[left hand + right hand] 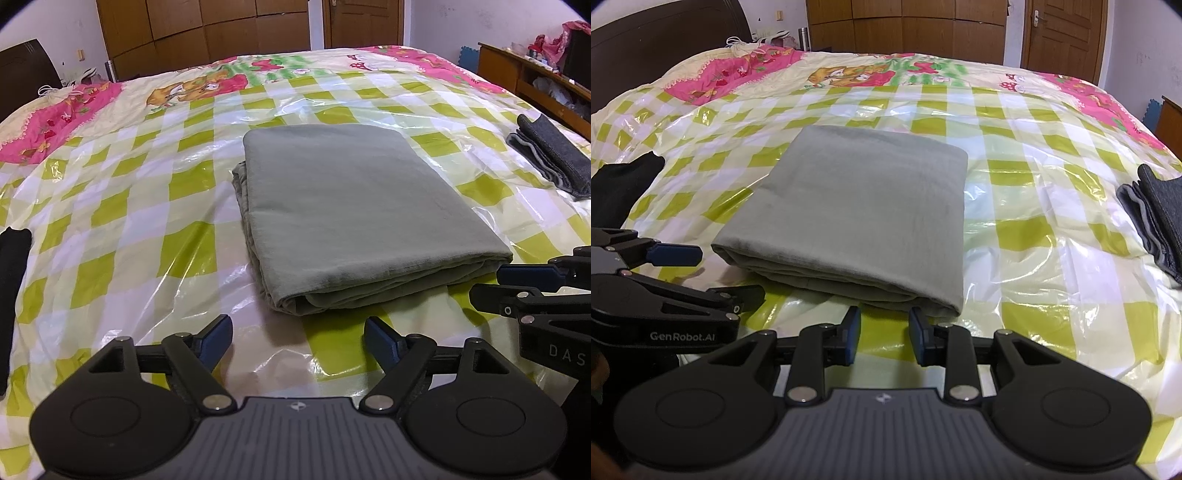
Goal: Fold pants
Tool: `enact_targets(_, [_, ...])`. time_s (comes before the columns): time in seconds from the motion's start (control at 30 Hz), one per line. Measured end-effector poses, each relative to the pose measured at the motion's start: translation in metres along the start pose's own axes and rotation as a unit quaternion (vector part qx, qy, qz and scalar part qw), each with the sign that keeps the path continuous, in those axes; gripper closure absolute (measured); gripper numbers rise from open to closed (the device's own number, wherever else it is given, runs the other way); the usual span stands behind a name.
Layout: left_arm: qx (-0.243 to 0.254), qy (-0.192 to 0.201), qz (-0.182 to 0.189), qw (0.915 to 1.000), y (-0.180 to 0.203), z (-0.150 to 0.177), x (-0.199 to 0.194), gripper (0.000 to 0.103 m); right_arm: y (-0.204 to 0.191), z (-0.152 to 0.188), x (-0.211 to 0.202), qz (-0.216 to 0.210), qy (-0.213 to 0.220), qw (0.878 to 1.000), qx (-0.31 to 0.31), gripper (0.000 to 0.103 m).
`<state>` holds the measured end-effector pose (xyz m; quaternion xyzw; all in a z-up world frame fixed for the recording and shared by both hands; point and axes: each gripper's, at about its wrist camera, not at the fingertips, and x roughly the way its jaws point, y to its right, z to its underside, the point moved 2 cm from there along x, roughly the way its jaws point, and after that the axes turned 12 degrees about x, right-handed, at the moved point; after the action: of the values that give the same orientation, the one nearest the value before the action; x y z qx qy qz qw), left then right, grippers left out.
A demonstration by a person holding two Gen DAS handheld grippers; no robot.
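Two grippers hover low over a bed: the left gripper with its blue-padded fingers spread wide and holding nothing, the right gripper likewise released, its fingers parted just short of the near fold of the pants. Folded into a neat grey-green rectangle, the pants lie at the middle of the bed, on a clear plastic sheet over a green-and-white checked cover. A folded dark grey cloth rests well apart at the right edge, and a black garment at the left.
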<state>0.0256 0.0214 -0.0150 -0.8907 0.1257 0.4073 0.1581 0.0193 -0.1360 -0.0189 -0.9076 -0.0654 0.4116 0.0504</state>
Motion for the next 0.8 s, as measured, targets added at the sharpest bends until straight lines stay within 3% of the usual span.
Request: enact_targets(0.8, [0.007,0.007,0.000,0.9999,0.0052,-0.0007,-0.0030,0.005,-0.0005,-0.0003,-0.0003,0.000,0.000,1.000,0.000,0.073])
